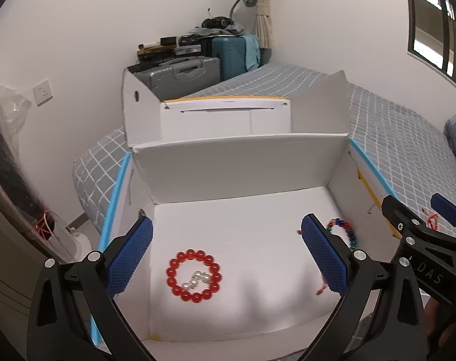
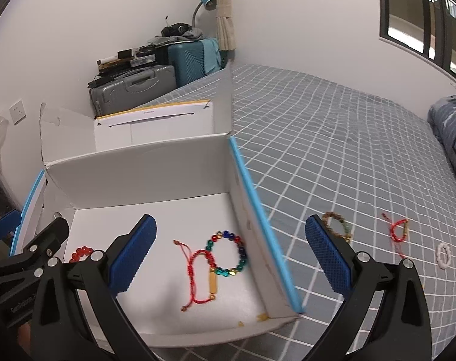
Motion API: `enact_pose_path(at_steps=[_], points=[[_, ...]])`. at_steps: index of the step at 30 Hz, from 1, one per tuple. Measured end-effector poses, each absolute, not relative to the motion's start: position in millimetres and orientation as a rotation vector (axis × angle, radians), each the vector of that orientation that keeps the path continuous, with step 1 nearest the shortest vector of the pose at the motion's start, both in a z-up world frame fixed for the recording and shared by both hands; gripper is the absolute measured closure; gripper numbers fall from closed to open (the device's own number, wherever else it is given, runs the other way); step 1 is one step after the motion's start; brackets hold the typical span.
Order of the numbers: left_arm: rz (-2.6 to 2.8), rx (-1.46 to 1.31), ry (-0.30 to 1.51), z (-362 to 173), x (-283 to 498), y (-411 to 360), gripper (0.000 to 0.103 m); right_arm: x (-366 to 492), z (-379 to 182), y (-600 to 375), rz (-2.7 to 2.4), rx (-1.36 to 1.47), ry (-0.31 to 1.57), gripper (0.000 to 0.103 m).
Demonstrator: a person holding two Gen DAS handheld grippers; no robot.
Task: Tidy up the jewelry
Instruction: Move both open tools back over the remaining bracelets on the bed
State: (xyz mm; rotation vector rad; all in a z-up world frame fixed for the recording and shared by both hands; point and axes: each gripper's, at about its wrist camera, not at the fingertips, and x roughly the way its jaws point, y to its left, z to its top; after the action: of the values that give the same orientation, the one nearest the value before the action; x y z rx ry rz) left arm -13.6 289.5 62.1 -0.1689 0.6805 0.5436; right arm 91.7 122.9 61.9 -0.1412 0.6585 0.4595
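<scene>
Left tool (image 1: pixel 226 252) spread wide, holding nothing, above open white cardboard box (image 1: pixel 240 162) on grey checked bed (image 2: pixel 333 138). Inside, on the floor: red round-bead bracelet (image 1: pixel 194 275) ringing small white pearl cluster (image 1: pixel 197 280); multicoloured glass-bead bracelet (image 2: pixel 229 254) touching red braided cord bracelet with gold bar (image 2: pixel 201 273). Right tool (image 2: pixel 229 252) likewise wide open, empty. On bed outside: brown-green bead bracelet (image 2: pixel 339 225), second red cord bracelet (image 2: pixel 398 228), white pearl ring bracelet (image 2: pixel 443 255).

Black-framed hand-held gripper (image 1: pixel 227 251) with textured blue pads (image 1: pixel 130 254), silver screws (image 1: pixel 94 255), white "DAS" lettering.
</scene>
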Motion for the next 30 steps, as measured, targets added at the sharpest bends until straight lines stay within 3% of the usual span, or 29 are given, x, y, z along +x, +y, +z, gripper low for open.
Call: enact_pose_path(at_steps=[30], points=[[0.263, -0.026, 0.669, 82.1, 50.0, 124.8, 0.006, 102.7, 83.9, -83.8, 0.164, -0.036, 0.668, 0.008]])
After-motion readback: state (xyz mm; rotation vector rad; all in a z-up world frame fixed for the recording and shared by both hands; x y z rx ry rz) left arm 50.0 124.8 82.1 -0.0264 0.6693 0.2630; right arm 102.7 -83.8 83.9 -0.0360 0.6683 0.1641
